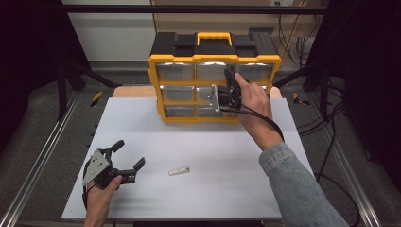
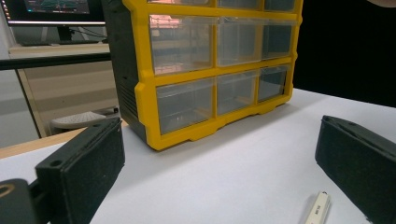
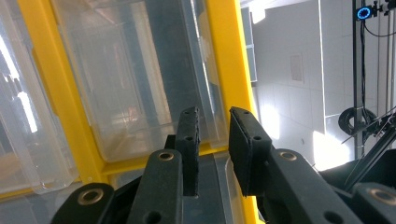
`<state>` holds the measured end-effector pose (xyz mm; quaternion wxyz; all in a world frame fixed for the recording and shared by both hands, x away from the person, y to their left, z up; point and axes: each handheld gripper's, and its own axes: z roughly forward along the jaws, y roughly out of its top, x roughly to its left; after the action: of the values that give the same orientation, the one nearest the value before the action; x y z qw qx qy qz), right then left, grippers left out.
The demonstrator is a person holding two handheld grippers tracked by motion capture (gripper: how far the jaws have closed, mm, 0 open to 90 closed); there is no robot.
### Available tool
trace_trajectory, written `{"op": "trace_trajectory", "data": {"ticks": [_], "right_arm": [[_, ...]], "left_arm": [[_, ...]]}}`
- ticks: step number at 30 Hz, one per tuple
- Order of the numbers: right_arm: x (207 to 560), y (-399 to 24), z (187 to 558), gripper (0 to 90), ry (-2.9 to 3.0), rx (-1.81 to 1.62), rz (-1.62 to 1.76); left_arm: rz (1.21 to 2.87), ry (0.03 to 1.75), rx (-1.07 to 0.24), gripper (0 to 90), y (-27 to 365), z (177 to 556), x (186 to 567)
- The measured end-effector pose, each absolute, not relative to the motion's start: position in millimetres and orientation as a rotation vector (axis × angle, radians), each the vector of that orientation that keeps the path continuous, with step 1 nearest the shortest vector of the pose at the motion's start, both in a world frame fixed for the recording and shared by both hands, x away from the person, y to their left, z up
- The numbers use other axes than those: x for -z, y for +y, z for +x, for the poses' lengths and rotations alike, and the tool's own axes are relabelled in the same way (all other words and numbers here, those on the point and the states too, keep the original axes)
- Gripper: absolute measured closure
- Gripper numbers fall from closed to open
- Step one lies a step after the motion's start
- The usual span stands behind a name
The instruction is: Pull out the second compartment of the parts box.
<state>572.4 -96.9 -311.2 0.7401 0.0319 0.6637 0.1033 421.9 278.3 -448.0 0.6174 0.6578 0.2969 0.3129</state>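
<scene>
A yellow-and-black drawer cabinet point(image 1: 156, 90) with clear drawers stands at the table's far edge. My right gripper point(image 1: 230, 74) is up against its front at the right column of drawers. In the right gripper view its jaws point(image 3: 212, 140) stand a narrow gap apart over the lower right corner of a clear drawer point(image 3: 140, 84), beside the yellow frame point(image 3: 224, 70). I cannot tell whether the pads touch the plastic. My left gripper point(image 1: 130, 153) rests wide open near the table's front left. A small white stick point(image 1: 178, 171) lies just right of it and also shows by the right jaw point(image 2: 317, 207).
The white table point(image 1: 198, 189) ends just before the person's body. Metal rails run along both sides and cables hang at the right. The cabinet point(image 2: 144, 93) has a yellow carry handle point(image 1: 214, 37) on top.
</scene>
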Motion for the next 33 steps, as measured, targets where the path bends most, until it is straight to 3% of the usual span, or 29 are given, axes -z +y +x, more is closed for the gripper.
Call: {"op": "trace_trajectory", "data": {"ticks": [33], "right_arm": [[316.9,-92.1,582.9,80.5,1.396,-0.128,0.018]], "left_arm": [[1.514,0.689,-0.717,1.6,279.4,422.3,448.4]]}}
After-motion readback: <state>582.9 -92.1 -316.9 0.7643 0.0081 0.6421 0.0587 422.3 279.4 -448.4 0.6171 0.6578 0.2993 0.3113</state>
